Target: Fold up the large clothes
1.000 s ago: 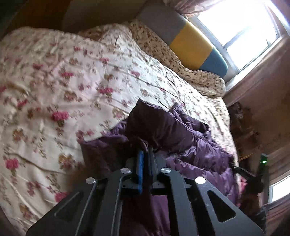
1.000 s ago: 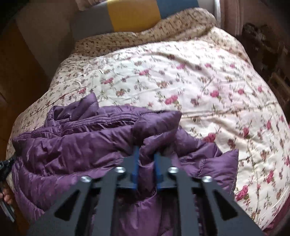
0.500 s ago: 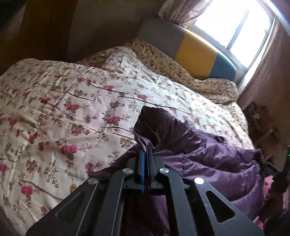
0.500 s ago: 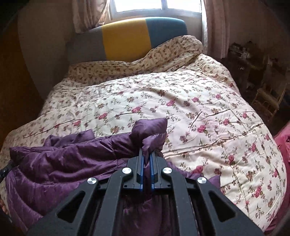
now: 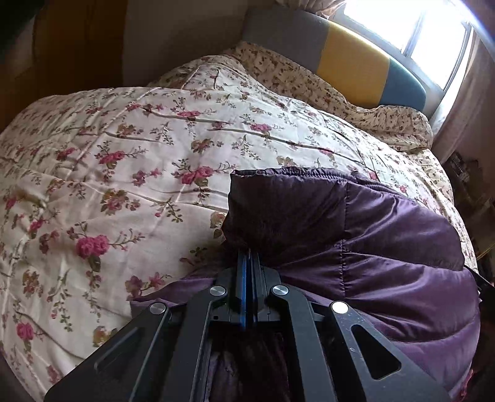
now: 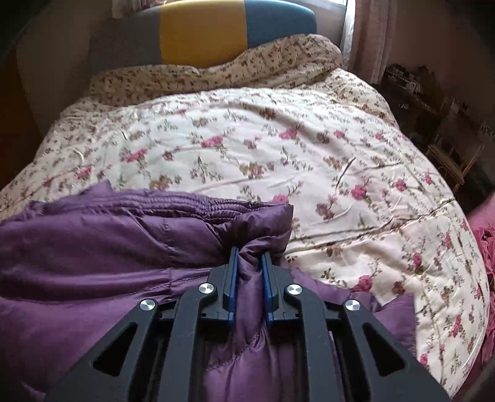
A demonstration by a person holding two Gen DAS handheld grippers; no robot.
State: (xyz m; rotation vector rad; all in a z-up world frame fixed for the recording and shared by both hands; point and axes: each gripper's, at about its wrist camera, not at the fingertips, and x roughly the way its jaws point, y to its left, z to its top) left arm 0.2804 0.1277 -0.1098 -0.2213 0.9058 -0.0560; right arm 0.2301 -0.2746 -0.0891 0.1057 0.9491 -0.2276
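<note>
A purple quilted puffer jacket (image 5: 386,247) lies on a floral bedspread (image 5: 123,160) at the near edge of a bed. My left gripper (image 5: 249,256) is shut on one corner of the jacket's elastic hem and holds it raised. In the right wrist view the jacket (image 6: 92,247) stretches to the left. My right gripper (image 6: 250,256) is shut on the other hem corner, with a bunch of purple fabric pinched between its blue pads. The hem runs taut between the two grippers. The jacket's lower part hangs hidden behind the grippers.
The bedspread (image 6: 278,148) covers the whole bed. A grey, yellow and blue headboard (image 6: 201,27) and a bright window (image 5: 417,37) are at the far end. Dark wooden furniture (image 6: 433,102) stands along the bed's right side. Pink cloth (image 6: 485,263) lies at the right edge.
Both grippers have stayed shut on the jacket and moved apart and forward. The crumpled jacket is now spread wide, with its hem pulled straight between them.
</note>
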